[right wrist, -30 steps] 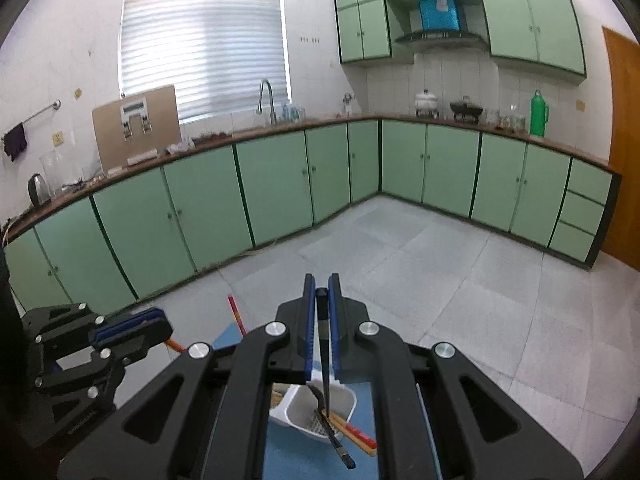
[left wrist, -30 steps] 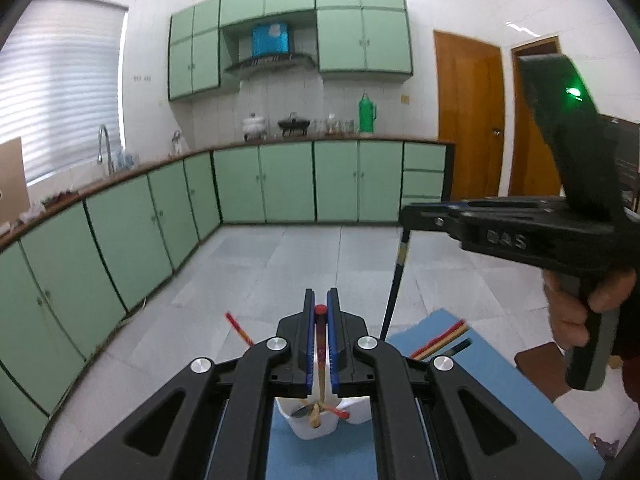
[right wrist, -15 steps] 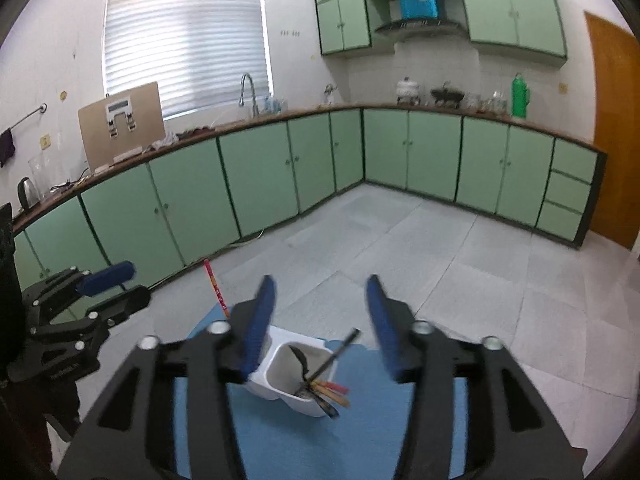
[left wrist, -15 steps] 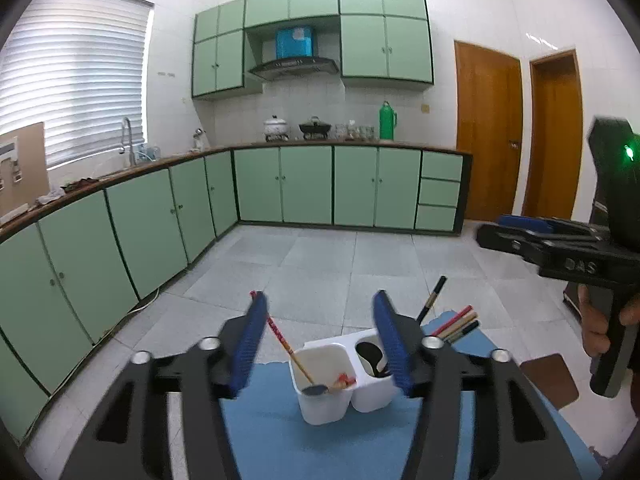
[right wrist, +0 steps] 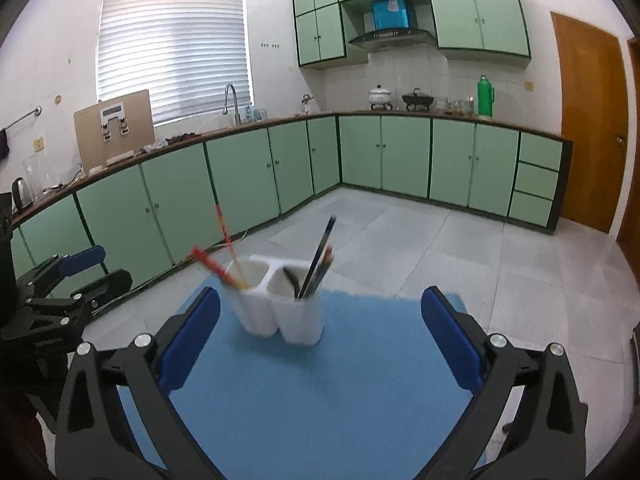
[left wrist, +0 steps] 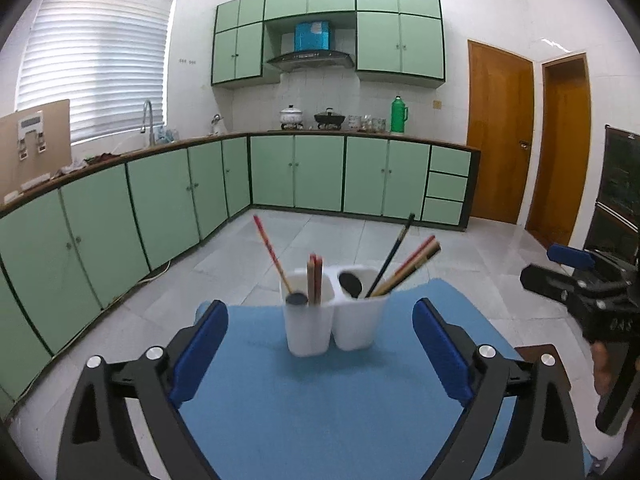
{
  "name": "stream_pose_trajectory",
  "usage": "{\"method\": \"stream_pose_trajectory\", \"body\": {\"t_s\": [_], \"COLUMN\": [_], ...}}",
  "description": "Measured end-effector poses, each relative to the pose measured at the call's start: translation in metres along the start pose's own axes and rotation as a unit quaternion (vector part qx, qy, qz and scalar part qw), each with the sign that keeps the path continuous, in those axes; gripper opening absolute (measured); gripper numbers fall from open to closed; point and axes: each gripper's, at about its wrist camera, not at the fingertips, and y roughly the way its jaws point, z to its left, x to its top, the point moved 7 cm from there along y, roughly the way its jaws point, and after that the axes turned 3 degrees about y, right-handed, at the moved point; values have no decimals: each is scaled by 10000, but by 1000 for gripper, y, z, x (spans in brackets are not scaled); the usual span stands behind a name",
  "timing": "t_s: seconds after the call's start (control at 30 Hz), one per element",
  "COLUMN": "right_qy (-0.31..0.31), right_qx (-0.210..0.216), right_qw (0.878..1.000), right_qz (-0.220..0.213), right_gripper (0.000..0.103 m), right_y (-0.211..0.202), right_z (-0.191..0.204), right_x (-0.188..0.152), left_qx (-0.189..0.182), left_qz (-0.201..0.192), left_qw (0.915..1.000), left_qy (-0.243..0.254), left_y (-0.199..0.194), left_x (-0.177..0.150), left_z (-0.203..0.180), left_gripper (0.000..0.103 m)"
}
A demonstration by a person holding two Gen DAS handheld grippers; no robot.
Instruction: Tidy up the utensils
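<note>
A white two-compartment utensil holder (left wrist: 334, 312) stands on a blue mat (left wrist: 320, 400). Its left cup holds red chopsticks (left wrist: 314, 278) and a spoon with a long red handle (left wrist: 272, 254). Its right cup holds a black spoon (left wrist: 350, 283), a dark chopstick (left wrist: 394, 250) and a red and wooden pair of chopsticks (left wrist: 414, 262). My left gripper (left wrist: 320, 344) is open and empty, just in front of the holder. My right gripper (right wrist: 320, 340) is open and empty, facing the holder (right wrist: 282, 306) from the right. It also shows in the left wrist view (left wrist: 580, 280).
The blue mat (right wrist: 320, 392) lies on a small table with a grey tiled floor (left wrist: 340, 236) beyond its far edge. Green cabinets (left wrist: 160, 200) line the back and left walls. The left gripper shows at the left of the right wrist view (right wrist: 68, 280).
Both grippers were shut on utensils over the holder a second ago. They have opened, left the utensils in the cups, and drawn back and down from the holder.
</note>
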Motion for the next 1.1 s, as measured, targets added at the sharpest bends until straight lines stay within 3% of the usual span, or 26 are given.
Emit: {"method": "stream_pose_trajectory", "body": {"t_s": [0.27, 0.67, 1.1], "right_qy": [-137, -262, -323], "right_qx": [146, 264, 268], "right_qw": [9996, 9992, 9988], "right_qz": [177, -113, -239], "right_gripper": [98, 98, 98], "right_y": [-19, -51, -61], "right_z": [25, 47, 54], "right_x": [-30, -12, -3], "left_qx": [85, 3, 89], "left_qz": [49, -334, -527], "left_qw": [9999, 9993, 9981], "left_qy": [-115, -196, -314], "left_y": [-19, -52, -65], "left_x": [-20, 2, 9], "left_z": [-2, -6, 2], "left_gripper": [97, 97, 97]}}
